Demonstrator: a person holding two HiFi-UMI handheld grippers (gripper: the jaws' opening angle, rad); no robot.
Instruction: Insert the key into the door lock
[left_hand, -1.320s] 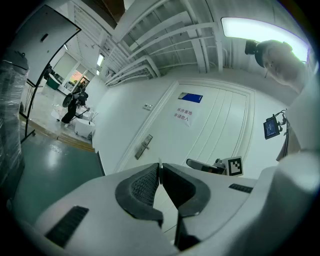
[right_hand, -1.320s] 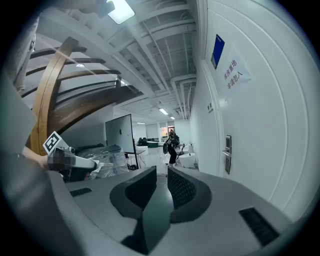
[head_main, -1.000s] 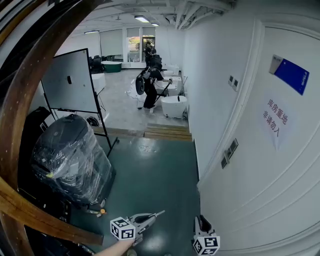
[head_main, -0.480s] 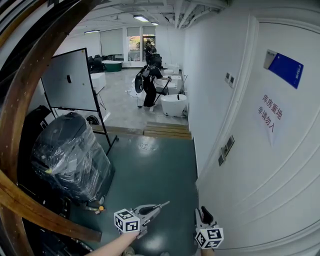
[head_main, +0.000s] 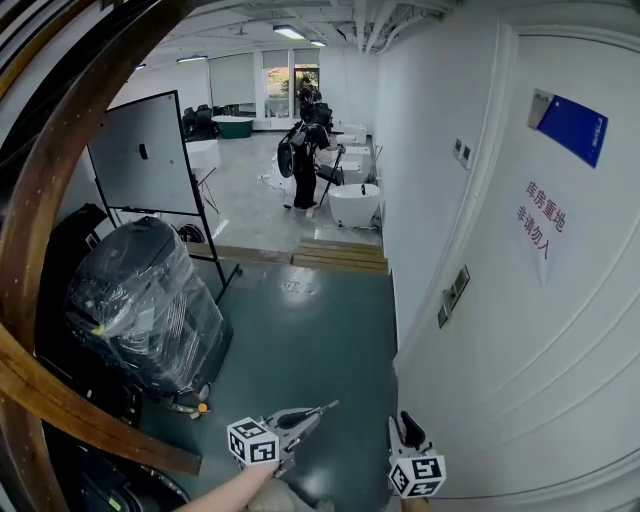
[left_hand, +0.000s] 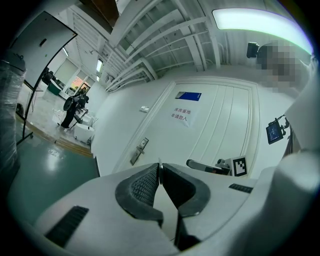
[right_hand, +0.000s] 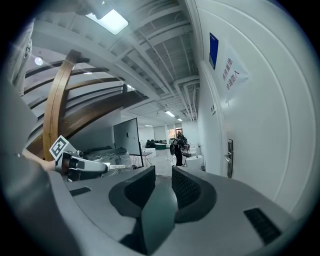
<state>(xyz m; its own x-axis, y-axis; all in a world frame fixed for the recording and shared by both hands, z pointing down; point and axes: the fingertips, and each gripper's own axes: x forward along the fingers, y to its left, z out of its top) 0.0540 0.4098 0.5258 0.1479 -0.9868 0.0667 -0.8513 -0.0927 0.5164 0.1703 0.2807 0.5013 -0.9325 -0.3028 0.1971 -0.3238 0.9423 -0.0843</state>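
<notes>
The left gripper (left_hand: 160, 176) is seen pressed together on the key (left_hand: 159, 166), whose thin metal blade stands edge-on between the ribbed pads and juts a little past their tips. In the head view this gripper (head_main: 316, 416) is held about level at the bottom of the frame, over the green floor (head_main: 300, 330), and is carried on a bare forearm (head_main: 222, 492) that enters from the lower edge; its tip is angled up and to the right, towards the white door (head_main: 560, 330). The right gripper (right_hand: 163, 176) is held with its jaws spread, and nothing is seen between them. In the head view it (head_main: 405, 428) is placed just beside the foot of the door, with its marker cube (head_main: 417, 475) turned to the camera. The door lock (left_hand: 139, 150), a metal plate with a lever handle, is mounted on the door's near edge; it is well apart from the key, ahead of the left gripper and to the left. A paper notice (head_main: 540, 235) is fixed higher on the door.
</notes>
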